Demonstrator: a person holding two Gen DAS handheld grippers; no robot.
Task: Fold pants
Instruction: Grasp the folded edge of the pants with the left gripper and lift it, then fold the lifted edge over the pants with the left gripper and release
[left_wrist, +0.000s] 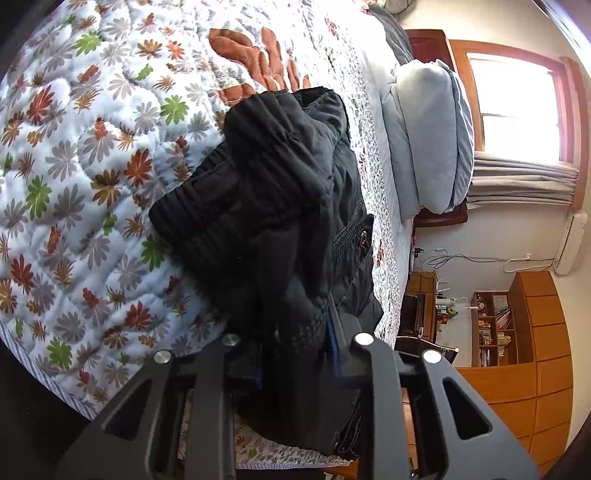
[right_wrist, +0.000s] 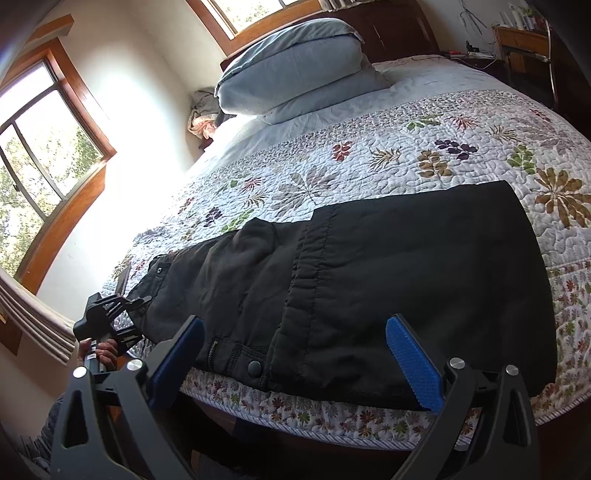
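Black pants (right_wrist: 369, 277) lie lengthwise along the near edge of the flowered quilt (right_wrist: 406, 155), with one part laid over another at a ribbed seam. My right gripper (right_wrist: 295, 354) stands open just above the near edge of the pants, its blue pads wide apart and touching nothing. In the left wrist view the pants (left_wrist: 266, 184) bunch up from the quilt (left_wrist: 92, 166), and my left gripper (left_wrist: 295, 343) is shut on a thick end of the fabric. The right wrist view shows that left gripper (right_wrist: 122, 295) at the far left end of the pants, held by a hand (right_wrist: 99, 350).
Grey-blue pillows (right_wrist: 295, 62) are stacked at the head of the bed, also seen in the left wrist view (left_wrist: 428, 136). Wood-framed windows (right_wrist: 48, 147) line the wall. A wooden shelf unit (left_wrist: 495, 325) and a desk stand beyond the bed. The bed's edge (right_wrist: 332, 421) runs just below the pants.
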